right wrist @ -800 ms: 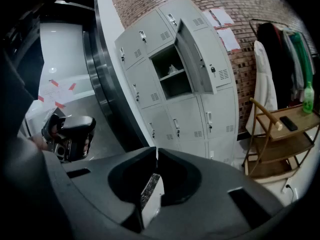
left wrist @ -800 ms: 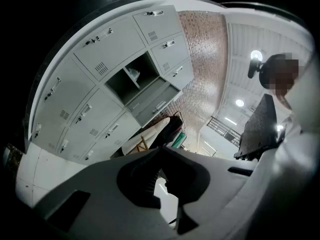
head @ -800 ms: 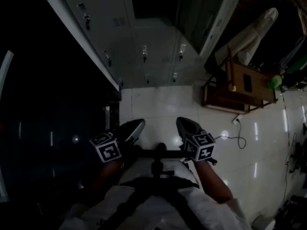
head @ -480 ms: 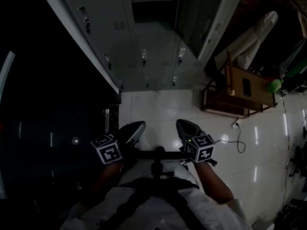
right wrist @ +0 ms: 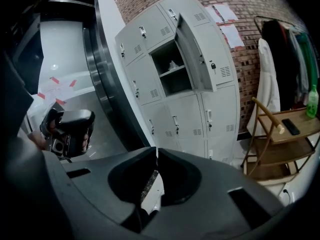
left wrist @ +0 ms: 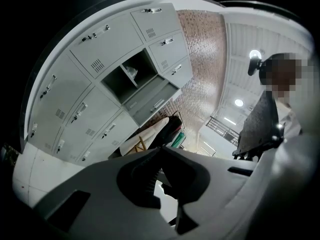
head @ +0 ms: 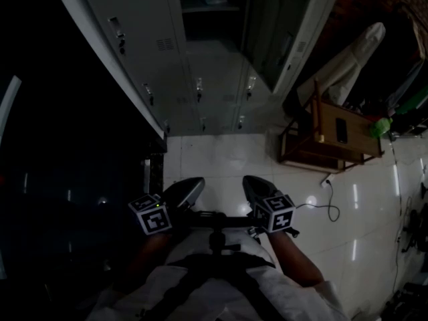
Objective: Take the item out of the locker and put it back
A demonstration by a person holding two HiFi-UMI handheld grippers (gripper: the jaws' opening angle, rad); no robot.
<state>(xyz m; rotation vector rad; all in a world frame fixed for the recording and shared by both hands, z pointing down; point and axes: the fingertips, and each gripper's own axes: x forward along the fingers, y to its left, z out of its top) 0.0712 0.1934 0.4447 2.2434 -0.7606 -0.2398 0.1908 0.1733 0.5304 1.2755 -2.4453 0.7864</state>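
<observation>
Left gripper (head: 183,190) and right gripper (head: 255,187) are pressed closed, empty, near the person. The small pale item (right wrist: 172,65) lies far off on the open locker (right wrist: 215,109) shelf, so the task looks either unstarted or complete.

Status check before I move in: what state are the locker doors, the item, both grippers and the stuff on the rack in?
Upper locker door: swung open.
Item: resting on the shelf inside the open compartment.
Other locker doors: shut.
Left gripper: jaws together, nothing between them.
Right gripper: jaws together, nothing between them.
Green bottle: upright on the wooden rack.
</observation>
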